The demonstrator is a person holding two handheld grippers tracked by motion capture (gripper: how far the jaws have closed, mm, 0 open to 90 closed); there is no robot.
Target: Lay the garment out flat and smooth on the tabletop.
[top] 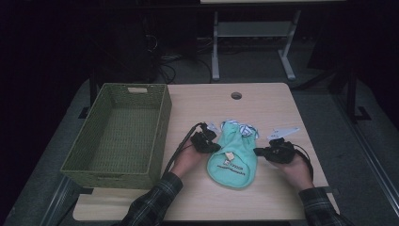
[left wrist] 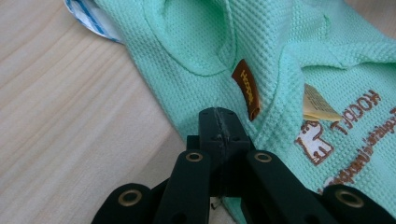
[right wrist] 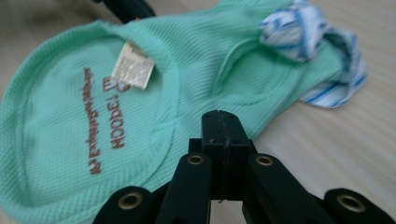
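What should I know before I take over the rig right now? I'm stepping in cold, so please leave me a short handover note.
Left gripper: jaws shut, empty, at the left edge of the mint green garment.
Right gripper: jaws shut, empty, at the garment's right edge.
Garment: lies flat on the table between the two grippers, blue-striped trim at its far end, a paper tag on top.
Woven basket: at the table's left, nothing in it.
Done: nothing gripped so far.
Left: probably open the jaws, take hold of the garment, and perhaps move it to the basket.
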